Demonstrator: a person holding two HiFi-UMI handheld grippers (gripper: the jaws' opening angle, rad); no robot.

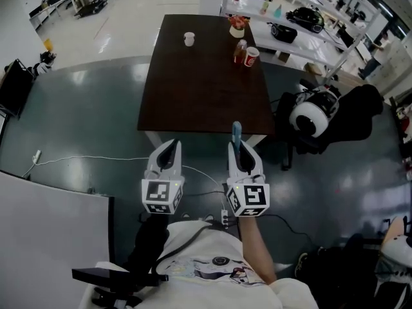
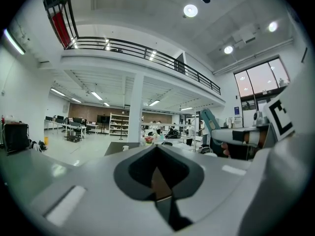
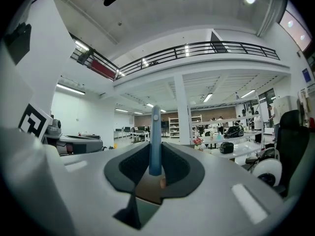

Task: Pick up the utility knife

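Two grippers are out front, side by side and level, held over the floor (image 1: 96, 108) just short of the table (image 1: 206, 89). The right gripper (image 1: 239, 149) has the knife (image 1: 236, 131). Its jaws are clamped on the slim blue handle, pads pressing on both sides. The knife pokes out past the jaw tips toward the table, and from above its tip overlaps the near edge. It's off every surface, carried in the air.

The left gripper (image 1: 171, 145) has its jaws drawn together with the tips meeting, and nothing is between them. It sits just beside the right one, apart from it and not touching the knife.

Down at the far end of the dark tabletop there's a white cup (image 1: 188, 38) on its own. A bottle (image 1: 240, 51) and a red cup (image 1: 252, 56) stand right next to each other, well away from both grippers. A white cable (image 1: 96, 159) trails across the floor on the left.
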